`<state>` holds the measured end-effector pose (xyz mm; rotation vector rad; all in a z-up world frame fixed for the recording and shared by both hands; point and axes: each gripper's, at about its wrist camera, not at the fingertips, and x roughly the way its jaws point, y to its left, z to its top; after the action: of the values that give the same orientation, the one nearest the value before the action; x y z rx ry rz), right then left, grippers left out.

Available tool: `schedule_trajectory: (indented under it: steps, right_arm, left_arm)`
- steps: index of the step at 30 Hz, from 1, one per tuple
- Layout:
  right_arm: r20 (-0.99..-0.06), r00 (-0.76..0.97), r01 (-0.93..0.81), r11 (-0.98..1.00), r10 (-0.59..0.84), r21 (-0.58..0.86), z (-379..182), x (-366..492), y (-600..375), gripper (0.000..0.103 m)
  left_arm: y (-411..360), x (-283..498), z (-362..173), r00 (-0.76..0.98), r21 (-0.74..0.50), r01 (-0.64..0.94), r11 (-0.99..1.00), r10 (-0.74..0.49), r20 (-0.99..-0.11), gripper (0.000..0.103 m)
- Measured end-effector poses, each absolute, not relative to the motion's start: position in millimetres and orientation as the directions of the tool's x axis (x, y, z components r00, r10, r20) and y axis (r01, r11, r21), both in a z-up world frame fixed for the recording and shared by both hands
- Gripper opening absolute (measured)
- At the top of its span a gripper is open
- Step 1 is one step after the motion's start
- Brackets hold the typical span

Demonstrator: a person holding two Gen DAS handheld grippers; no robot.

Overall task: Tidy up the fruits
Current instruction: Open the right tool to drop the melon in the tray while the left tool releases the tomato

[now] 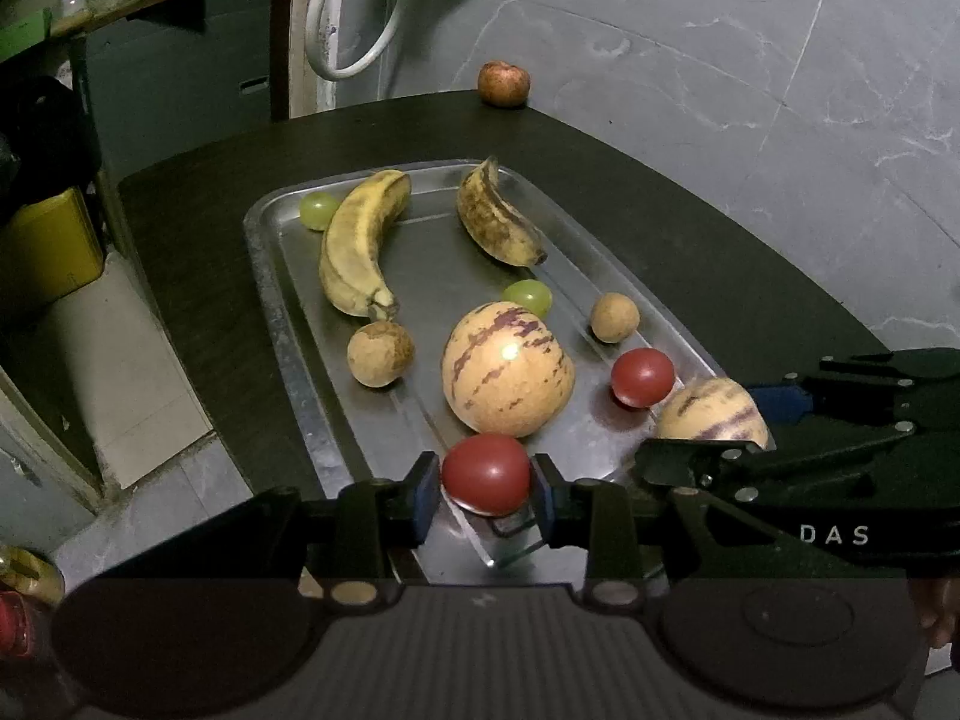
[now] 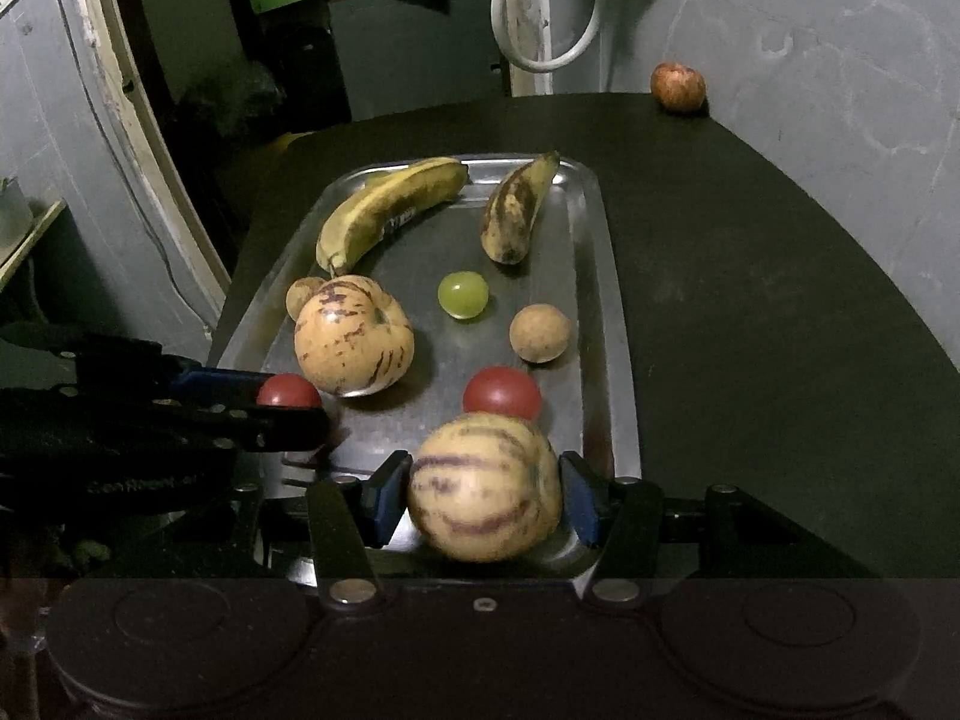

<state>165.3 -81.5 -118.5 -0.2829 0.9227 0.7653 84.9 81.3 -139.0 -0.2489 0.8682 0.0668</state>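
Left gripper (image 1: pixel 486 495) is clamped on a red tomato (image 1: pixel 486 472), blue pads pressed on both its sides, at the 6 o'clock end of the metal tray (image 1: pixel 282 324) in the left wrist view. Right gripper (image 2: pixel 485 501) grips a striped melon-like fruit (image 2: pixel 485 492) at the tray's near end, pads against both flanks.

Around the held tomato: a second striped fruit (image 1: pixel 509 369) sits just beyond it at 12 o'clock, nearly touching. A brown round fruit (image 1: pixel 380 353) lies at 10 o'clock, a second tomato (image 1: pixel 642 377) at 2 o'clock, just beside the right gripper's load. Further up the tray: a green grape (image 1: pixel 528 297), another brown round fruit (image 1: pixel 613 317), a large banana (image 1: pixel 360 240) with a second grape (image 1: pixel 317 210) against it, and a spotted small banana (image 1: pixel 495 219).

The two grippers stand close, side by side across the tray's near end. Bare tray floor shows between the bananas and along the middle strip.

The tray rests on a dark table (image 1: pixel 690 228). An apple-like fruit (image 1: pixel 504 83) sits alone at the table's far edge, 12 o'clock, well apart from the tray. Open table surface lies to the tray's right; the left table edge runs near the tray rim.
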Motion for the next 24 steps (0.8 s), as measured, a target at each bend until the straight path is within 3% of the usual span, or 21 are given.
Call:
schedule_trajectory:
  steps: [11, 14, 19, 24]
  right_arm:
    - [-0.789, 0.378, -0.698, 0.709, 0.485, 0.101, -111, 166, -86, 0.056]
    - [-0.782, 0.385, -0.692, 0.714, 0.49, 0.106, -106, 166, -88, 0.061]
    - [-0.756, 0.409, -0.681, 0.723, 0.511, 0.12, -89, 165, -94, 0.074]
    - [-0.723, 0.439, -0.67, 0.731, 0.532, 0.131, -69, 163, -102, 0.08]
  left_arm:
    - [87, 81, -134, 0.652, -0.191, -0.178, 0.965, -0.03, -0.758, 0.043]
    - [88, 80, -130, 0.658, -0.191, -0.184, 0.964, -0.023, -0.752, 0.048]
    - [89, 77, -119, 0.676, -0.191, -0.19, 0.963, -0.013, -0.737, 0.062]
    - [87, 74, -103, 0.697, -0.175, -0.195, 0.965, 0.011, -0.717, 0.079]
